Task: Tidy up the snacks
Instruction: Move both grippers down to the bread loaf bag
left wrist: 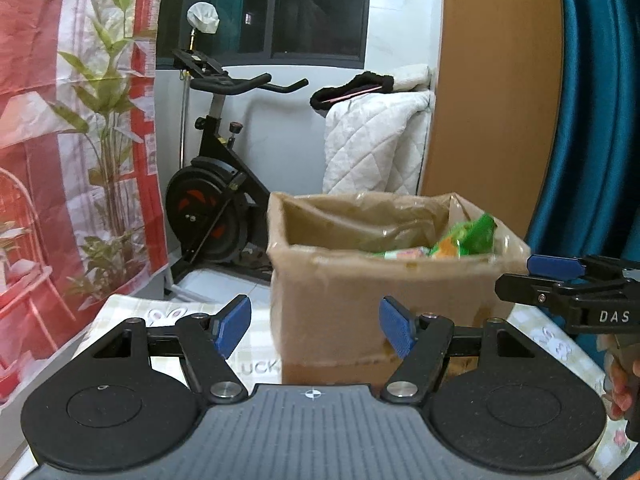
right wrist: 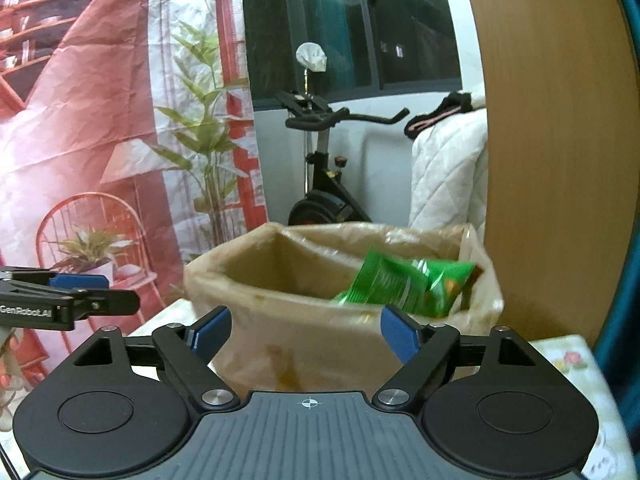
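A brown cardboard box (left wrist: 340, 292) with a plastic liner stands on the table, straight ahead in both views (right wrist: 280, 344). A green snack packet (right wrist: 408, 286) lies tilted at the box's right side; it also shows in the left wrist view (left wrist: 468, 238) with other packets beside it. My left gripper (left wrist: 316, 326) is open and empty just in front of the box. My right gripper (right wrist: 306, 334) is open and empty, also close before the box. Each gripper shows from the side in the other's view: the right one (left wrist: 520, 280) and the left one (right wrist: 120, 292).
The table wears a pale patterned cloth (left wrist: 132, 312). An exercise bike (left wrist: 216, 184) stands behind the box. A red printed backdrop (right wrist: 100, 140) hangs at the left, a white quilt (left wrist: 372, 140) and a wooden panel (left wrist: 496, 100) at the right.
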Demonstrator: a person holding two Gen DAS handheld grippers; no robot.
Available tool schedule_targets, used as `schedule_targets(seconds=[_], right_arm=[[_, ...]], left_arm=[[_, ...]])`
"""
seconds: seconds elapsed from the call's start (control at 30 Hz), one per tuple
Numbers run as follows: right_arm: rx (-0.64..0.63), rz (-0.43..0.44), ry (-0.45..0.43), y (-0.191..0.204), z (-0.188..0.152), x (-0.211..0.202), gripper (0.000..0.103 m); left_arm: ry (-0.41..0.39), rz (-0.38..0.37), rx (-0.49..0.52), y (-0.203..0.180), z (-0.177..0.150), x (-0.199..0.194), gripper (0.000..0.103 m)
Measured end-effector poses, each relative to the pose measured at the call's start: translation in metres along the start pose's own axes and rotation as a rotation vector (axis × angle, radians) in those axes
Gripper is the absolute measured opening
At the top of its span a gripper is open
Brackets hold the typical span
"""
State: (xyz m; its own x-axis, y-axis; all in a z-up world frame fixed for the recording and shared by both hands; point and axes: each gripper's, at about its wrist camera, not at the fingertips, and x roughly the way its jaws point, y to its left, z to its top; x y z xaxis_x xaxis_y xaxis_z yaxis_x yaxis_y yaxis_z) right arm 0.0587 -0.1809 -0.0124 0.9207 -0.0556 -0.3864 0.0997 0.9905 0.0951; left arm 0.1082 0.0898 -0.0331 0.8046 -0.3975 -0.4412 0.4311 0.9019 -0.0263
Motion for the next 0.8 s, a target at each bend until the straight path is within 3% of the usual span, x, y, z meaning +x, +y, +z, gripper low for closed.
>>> schedule_targets(seconds=[0.23,0.4,0.6,0.8], right_arm=[[0.068,0.030,0.047,0.017,-0.035,-0.006,0.079],[0.124,0.054,0.123,0.028,-0.066,0.011,0.079],[0.140,0.075,0.205,0.045,-0.096,0.046,0.079],[0.065,0.091,0.305,0.070,-0.121,0.092,0.078]], left_arm=[[0.066,0.005,-0.034,0.023,-0.024,-0.018,0.073],[0.121,0.052,-0.057,0.053,-0.040,-0.019,0.073],[0.173,0.067,-0.087,0.084,-0.059,0.005,0.071],[0.224,0.009,-0.120,0.095,-0.080,0.048,0.067]])
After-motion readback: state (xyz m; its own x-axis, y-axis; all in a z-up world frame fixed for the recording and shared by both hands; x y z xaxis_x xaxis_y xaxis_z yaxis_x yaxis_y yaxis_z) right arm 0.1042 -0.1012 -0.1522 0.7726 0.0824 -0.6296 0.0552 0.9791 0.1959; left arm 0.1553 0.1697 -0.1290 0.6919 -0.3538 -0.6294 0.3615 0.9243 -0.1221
